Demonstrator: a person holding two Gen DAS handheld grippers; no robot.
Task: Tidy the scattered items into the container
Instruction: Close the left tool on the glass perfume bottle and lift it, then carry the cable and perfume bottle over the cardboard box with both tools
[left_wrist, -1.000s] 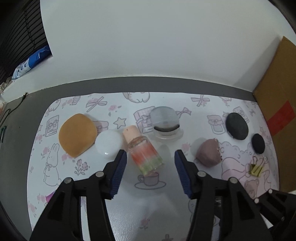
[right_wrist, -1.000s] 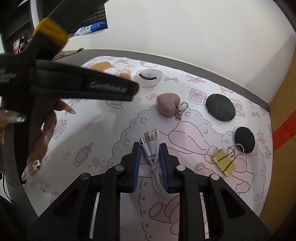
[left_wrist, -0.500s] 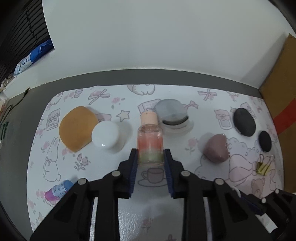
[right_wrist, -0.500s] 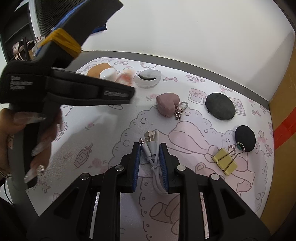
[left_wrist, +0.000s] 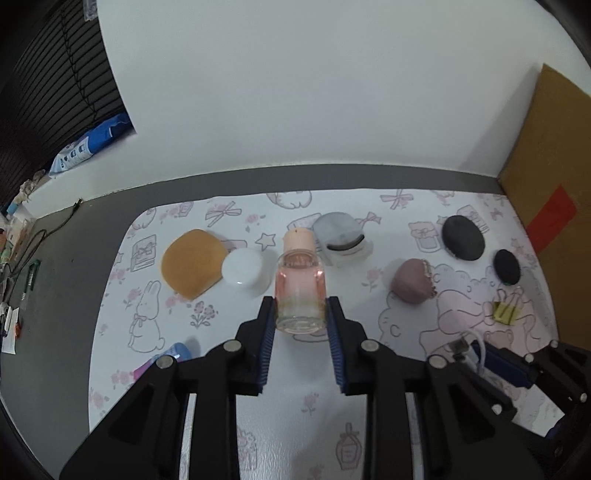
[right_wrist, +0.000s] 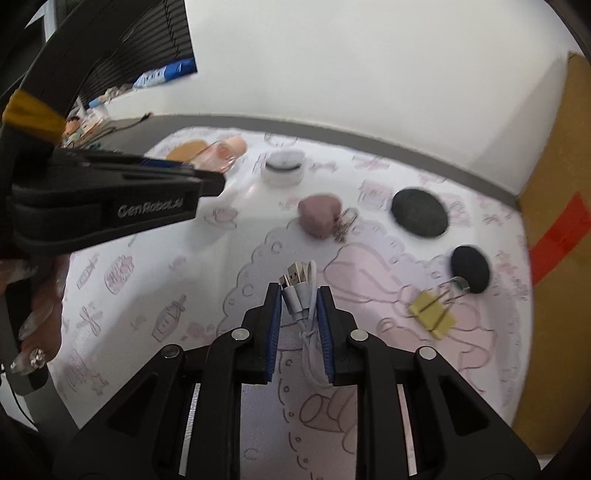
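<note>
A small clear bottle (left_wrist: 300, 284) with pinkish liquid and a peach cap stands upright between the blue pads of my left gripper (left_wrist: 300, 314), which is shut on its lower half and holds it just above the patterned mat (left_wrist: 303, 398). The right wrist view shows the same bottle (right_wrist: 221, 155) at the tip of the left gripper (right_wrist: 207, 177). My right gripper (right_wrist: 298, 299) is shut on a bundled white USB cable (right_wrist: 295, 291), whose plugs stick out past the pads. That gripper (left_wrist: 476, 354) and the cable (left_wrist: 467, 341) show at the lower right of the left wrist view.
On the mat lie an orange pad (left_wrist: 192, 262), a white round lid (left_wrist: 243, 271), a grey-white round case (left_wrist: 341, 240), a mauve heart keychain (left_wrist: 410, 282), two black discs (left_wrist: 463, 237) (left_wrist: 507, 266), a yellow binder clip (left_wrist: 504, 310) and a blue-pink tube (left_wrist: 166, 356). Cardboard (left_wrist: 546, 184) borders the right side.
My left gripper closed on the bottle, which went from lying tilted to standing upright, and then rose a little with it. The right gripper kept its hold on the cable.
</note>
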